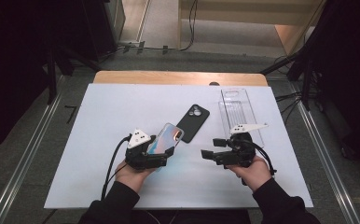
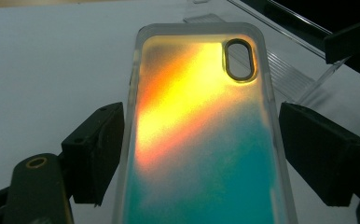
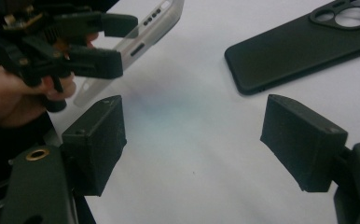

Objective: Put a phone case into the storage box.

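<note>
The left tool [image 1: 166, 151] is clamped on the iridescent phone case [image 1: 165, 138], lifted off the tabletop [image 1: 122, 107], while the right tool [image 1: 209, 148] waits beside it, jaws apart and empty, the black phone [image 1: 193, 122] untouched — fitting likely remains.

iridescent clear-edged phone case [image 2: 201, 135], tilted, raised off table

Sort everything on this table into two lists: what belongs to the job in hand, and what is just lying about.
In the job:
- iridescent phone case, held between the left tongs
- right tongs, open, holding nothing, above the white sheet

Lying about:
- black phone case, flat on the sheet
- clear plastic tray, at the far right
</note>
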